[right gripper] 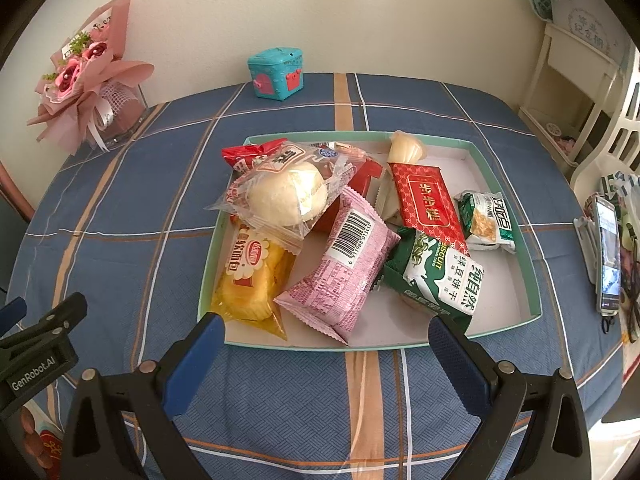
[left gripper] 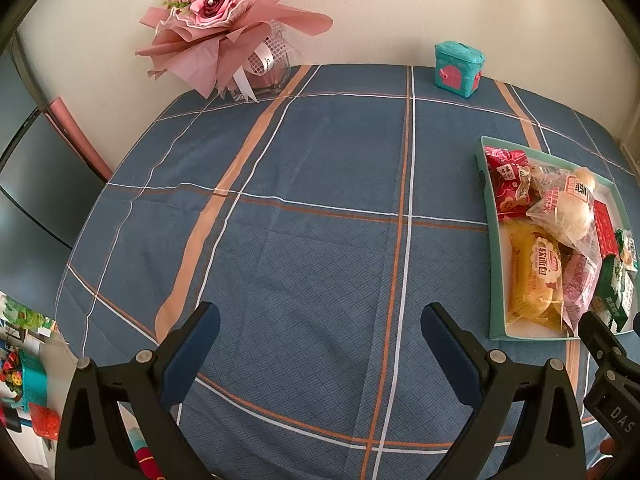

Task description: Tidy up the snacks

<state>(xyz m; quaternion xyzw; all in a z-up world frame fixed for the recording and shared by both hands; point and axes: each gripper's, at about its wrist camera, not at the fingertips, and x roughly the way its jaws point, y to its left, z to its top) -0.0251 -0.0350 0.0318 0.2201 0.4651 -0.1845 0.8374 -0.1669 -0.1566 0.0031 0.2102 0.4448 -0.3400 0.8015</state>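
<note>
A shallow teal tray (right gripper: 534,276) on the blue plaid tablecloth holds several wrapped snacks: a yellow bread pack (right gripper: 250,280), a pink pack with a barcode (right gripper: 344,268), a clear-wrapped white bun (right gripper: 280,196), a red pack (right gripper: 428,204), a green biscuit pack (right gripper: 444,276) and a small green-white pack (right gripper: 486,216). My right gripper (right gripper: 326,334) is open and empty just in front of the tray's near edge. My left gripper (left gripper: 320,322) is open and empty over bare cloth, left of the tray (left gripper: 496,264).
A pink bouquet in a glass vase (left gripper: 224,36) stands at the back left by the wall. A small teal toy box (left gripper: 458,68) sits at the back edge. A phone on a stand (right gripper: 608,248) and white shelving (right gripper: 572,80) are to the right of the table.
</note>
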